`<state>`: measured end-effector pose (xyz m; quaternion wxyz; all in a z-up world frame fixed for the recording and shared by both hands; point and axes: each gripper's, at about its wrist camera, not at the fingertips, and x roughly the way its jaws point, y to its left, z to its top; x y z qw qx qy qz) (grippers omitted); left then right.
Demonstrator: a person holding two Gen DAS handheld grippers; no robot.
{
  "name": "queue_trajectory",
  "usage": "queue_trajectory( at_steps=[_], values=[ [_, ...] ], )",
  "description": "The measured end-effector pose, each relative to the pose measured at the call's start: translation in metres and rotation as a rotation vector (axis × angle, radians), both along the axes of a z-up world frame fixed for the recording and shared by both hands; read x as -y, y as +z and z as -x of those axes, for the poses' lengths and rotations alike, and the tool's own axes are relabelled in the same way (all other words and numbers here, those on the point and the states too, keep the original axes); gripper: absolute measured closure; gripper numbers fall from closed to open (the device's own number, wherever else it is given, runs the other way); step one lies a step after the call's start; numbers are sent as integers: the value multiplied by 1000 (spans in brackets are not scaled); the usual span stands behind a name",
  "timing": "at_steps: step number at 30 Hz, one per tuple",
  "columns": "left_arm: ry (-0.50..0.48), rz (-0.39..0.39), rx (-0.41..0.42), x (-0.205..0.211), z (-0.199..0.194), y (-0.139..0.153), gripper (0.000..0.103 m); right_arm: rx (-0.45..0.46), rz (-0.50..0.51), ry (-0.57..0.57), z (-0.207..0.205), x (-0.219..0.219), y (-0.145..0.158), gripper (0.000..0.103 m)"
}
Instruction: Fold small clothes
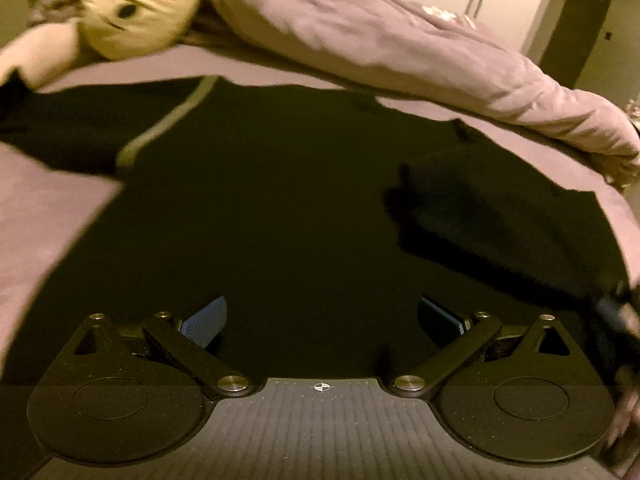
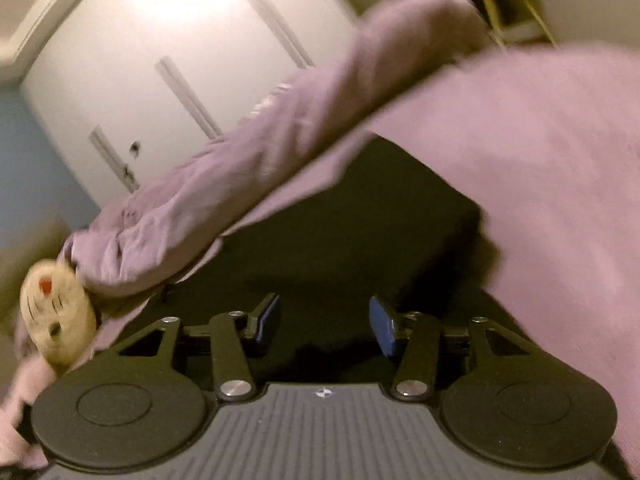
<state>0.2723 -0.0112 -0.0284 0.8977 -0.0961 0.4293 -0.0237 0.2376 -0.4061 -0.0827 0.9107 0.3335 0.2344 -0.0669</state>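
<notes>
The black garment lay spread across the pink bed sheet, filling the middle of the left wrist view from lower left to right edge; a pale stripe ran diagonally along its upper left part, and a flap at centre right appeared already turned over onto the body, though blur made its edge hard to read. The left gripper hovered low over the near hem, its jaws released and standing wide with only cloth beneath them; the right gripper had its jaws parted too, nothing between them, dark cloth showing below and ahead in the right wrist view. A rumpled pink duvet lay along the top of the frame, and a plush toy sat at upper left, both clear of the garment.

The step in hand was probably taking a fresh hold for the next fold; to do it well, each pair of jaws should pinch one corner of the same edge, catching all layers; lifting should be low and even so the turned flap stays put; the cloth should be carried over in one sweep and laid flush with the far edge, kept clear of the duvet; releasing only once it lies flat would avoid a skewed crease.
</notes>
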Motion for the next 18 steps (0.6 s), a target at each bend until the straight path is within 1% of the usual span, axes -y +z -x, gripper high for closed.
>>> queue_trajectory(
  at_steps=[2, 4, 5, 6, 7, 8, 10, 12, 14, 15, 16, 17, 18],
  values=[
    [-14, -4, 1, 19, -23, -1, 0, 29, -65, -6, 5, 11, -8, 62],
    [-33, -20, 1, 36, -44, -3, 0, 30, -58, -5, 1, 9, 1, 59],
    [-33, -24, 5, 44, -53, -4, 0, 46, -43, -2, 0, 9, 7, 56],
    [-32, -18, -2, 49, -63, -7, 0, 67, -28, -2, -1, 9, 13, 50],
    [-24, -6, -12, 54, -72, -11, 0, 87, -16, -7, -1, 12, 19, 45],
    [-19, 10, -22, 57, -78, -15, 0, 102, -14, -14, -2, 14, 21, 44],
    [-12, 52, -61, 60, -91, -25, 0, 118, -21, -29, -4, 23, 22, 43],
    [-8, 117, -97, 60, -100, -35, 0, 112, -37, -30, -4, 29, 20, 43],
    [10, 156, -99, 59, -103, -42, 1, 110, -68, -22, 2, 31, 13, 43],
    [13, 156, -90, 60, -105, -43, 4, 111, -71, -18, 4, 31, 12, 43],
    [9, 153, -85, 61, -107, -44, 14, 111, -69, -20, 7, 30, 8, 43],
    [6, 145, -86, 63, -109, -45, 22, 117, -69, -22, 8, 29, 6, 43],
    [2, 136, -83, 65, -111, -44, 32, 130, -75, -25, 8, 27, 3, 43]
  ],
)
